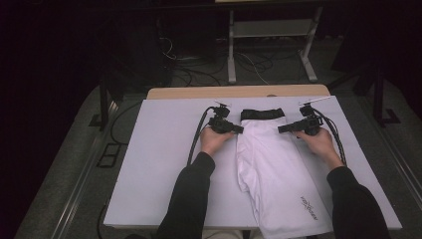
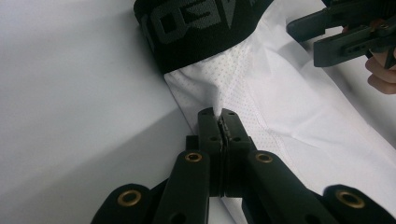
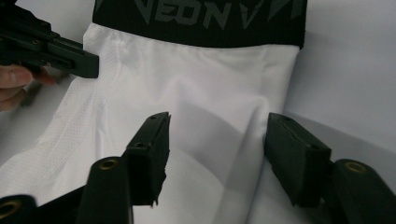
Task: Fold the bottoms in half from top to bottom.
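On the white-covered tabletop (image 1: 159, 164), a pair of white sports shorts with a black elastic waistband (image 1: 271, 164) is laid flat, the waistband at the far end and the leg hems hanging just over the near edge, so that the long axis runs from the person outward, slightly slanted toward the person's right at the near end. A small dark logo is printed near the hem on the right leg. At the left side seam, just below the waistband, a pinch of the perforated white fabric is held by the left gripper (image 2: 218, 116), whose jaws are closed tight on it, as is seen in the left gripper view. At the opposite side, the right gripper (image 3: 217, 140) is held with its jaws spread wide, one jaw over the fabric and the other just at or past the right edge; no cloth is yet held by it. Both grippers are pointed inward toward each other across the garment, at about the same distance from the waistband. It is judged that the right edge must be caught next, and that the garment lies directly ahead of and between the right jaws. Beyond the tabletop, cables and a metal frame are seen on the dark floor.
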Available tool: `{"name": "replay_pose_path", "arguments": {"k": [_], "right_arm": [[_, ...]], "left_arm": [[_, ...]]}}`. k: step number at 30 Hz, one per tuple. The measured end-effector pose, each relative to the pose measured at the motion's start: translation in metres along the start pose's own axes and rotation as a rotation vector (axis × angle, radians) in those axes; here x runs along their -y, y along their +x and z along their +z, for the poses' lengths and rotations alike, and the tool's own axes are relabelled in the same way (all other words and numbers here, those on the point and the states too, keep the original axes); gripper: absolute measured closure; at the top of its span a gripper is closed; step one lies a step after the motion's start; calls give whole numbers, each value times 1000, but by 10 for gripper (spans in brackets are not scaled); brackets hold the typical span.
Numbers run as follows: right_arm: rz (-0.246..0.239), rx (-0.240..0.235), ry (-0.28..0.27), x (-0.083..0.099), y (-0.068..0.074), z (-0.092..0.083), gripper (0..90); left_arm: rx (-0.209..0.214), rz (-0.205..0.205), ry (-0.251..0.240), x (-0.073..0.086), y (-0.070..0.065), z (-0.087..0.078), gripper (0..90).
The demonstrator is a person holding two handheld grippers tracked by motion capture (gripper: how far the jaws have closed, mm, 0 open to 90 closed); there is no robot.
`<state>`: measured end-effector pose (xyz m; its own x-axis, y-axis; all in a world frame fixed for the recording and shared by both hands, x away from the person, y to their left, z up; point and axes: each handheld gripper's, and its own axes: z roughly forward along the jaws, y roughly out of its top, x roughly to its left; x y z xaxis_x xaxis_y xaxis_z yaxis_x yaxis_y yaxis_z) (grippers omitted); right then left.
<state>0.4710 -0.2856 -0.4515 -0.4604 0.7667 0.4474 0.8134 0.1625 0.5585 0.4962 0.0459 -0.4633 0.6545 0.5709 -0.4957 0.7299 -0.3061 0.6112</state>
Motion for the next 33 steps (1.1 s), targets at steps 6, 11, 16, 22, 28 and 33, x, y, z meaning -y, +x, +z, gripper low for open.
{"name": "replay_pose_path", "arguments": {"k": [6, 11, 16, 22, 28, 33], "right_arm": [[76, -11, 1, -1, 0, 4, 585], [92, 57, 17, -1, 6, 6, 726], [117, 62, 29, 0, 7, 8, 863], [150, -9, 15, 2, 4, 6, 878], [200, -150, -51, 5, 1, -5, 878], [181, -185, -72, 4, 7, -16, 878]], "left_arm": [[4, 11, -5, 0, -2, 0, 878], [9, 10, -7, 0, -4, 2, 877], [10, 10, -9, 0, -5, 4, 876], [6, 5, -19, 2, -4, 1, 875], [16, -22, -48, 5, -4, -5, 875], [32, -31, -68, 6, -9, -9, 875]]}}
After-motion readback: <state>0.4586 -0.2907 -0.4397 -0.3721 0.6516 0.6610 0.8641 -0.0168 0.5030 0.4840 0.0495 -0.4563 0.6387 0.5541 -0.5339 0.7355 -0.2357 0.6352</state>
